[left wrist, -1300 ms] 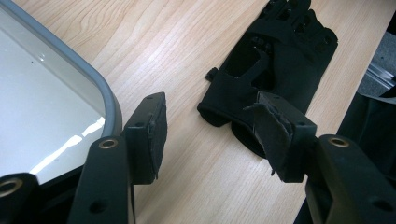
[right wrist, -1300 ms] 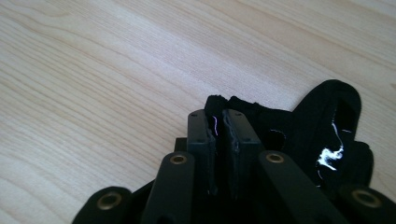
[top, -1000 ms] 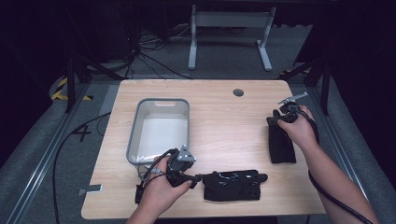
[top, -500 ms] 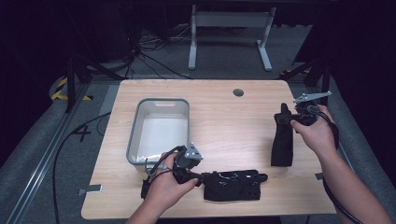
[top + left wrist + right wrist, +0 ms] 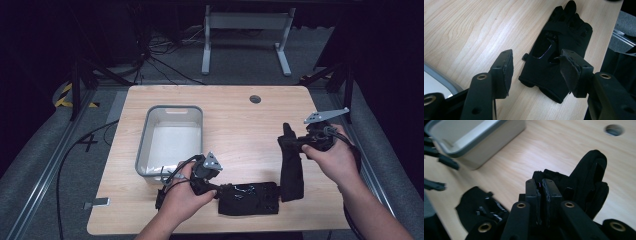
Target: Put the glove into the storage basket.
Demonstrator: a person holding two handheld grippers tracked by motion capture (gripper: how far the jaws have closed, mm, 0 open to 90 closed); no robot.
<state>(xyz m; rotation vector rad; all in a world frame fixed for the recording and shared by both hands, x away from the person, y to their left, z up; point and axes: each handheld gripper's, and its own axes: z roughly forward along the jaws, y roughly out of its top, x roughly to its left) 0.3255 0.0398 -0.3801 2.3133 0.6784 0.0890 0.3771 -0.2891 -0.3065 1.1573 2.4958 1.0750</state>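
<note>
Second black glove (image 5: 291, 165) pinched at one end between closed jaws of right gripper (image 5: 296, 142), lifted, hanging beside first black glove (image 5: 556, 47). First glove flat on table (image 5: 240, 125) just ahead of left gripper (image 5: 536, 72), jaws spread wide. Grey bin (image 5: 170, 140) behind left gripper.

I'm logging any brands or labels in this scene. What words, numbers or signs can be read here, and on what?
None can be read.
Glove on the table: glossy patches on its back, no legible print.
Glove pinched by the right gripper: no label visible.
Bin: plain, unmarked.
Left gripper, open: no lettering.
Floor by the table: a dark cross-shaped mark and yellow-black stripes, no words.
</note>
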